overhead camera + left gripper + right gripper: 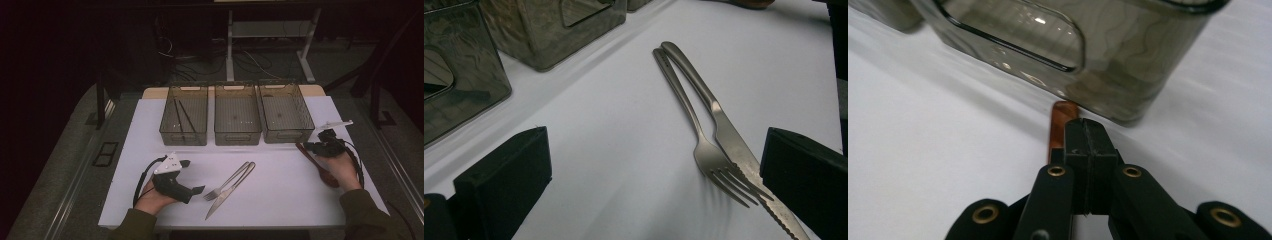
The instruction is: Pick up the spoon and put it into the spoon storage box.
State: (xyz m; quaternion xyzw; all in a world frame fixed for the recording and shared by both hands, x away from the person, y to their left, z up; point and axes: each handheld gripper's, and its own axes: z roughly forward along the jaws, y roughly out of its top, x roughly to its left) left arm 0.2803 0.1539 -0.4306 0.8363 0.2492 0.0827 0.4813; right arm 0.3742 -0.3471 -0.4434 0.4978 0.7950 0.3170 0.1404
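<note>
Nearest the camera, the right gripper (1087, 135) has its jaws pressed together over the brown wooden spoon (1060, 120); whether the pads pinch its handle cannot be told. The handle tip lies against the front wall of the right bin (286, 119), whose floor looks bare. The middle bin (237, 120) beside it looks bare too; the left bin (184, 121) holds dark chopsticks (182, 116). In front of the middle bin lie a fork (699, 135) and knife (729, 137), with the left gripper (192, 176) open just beside them.
</note>
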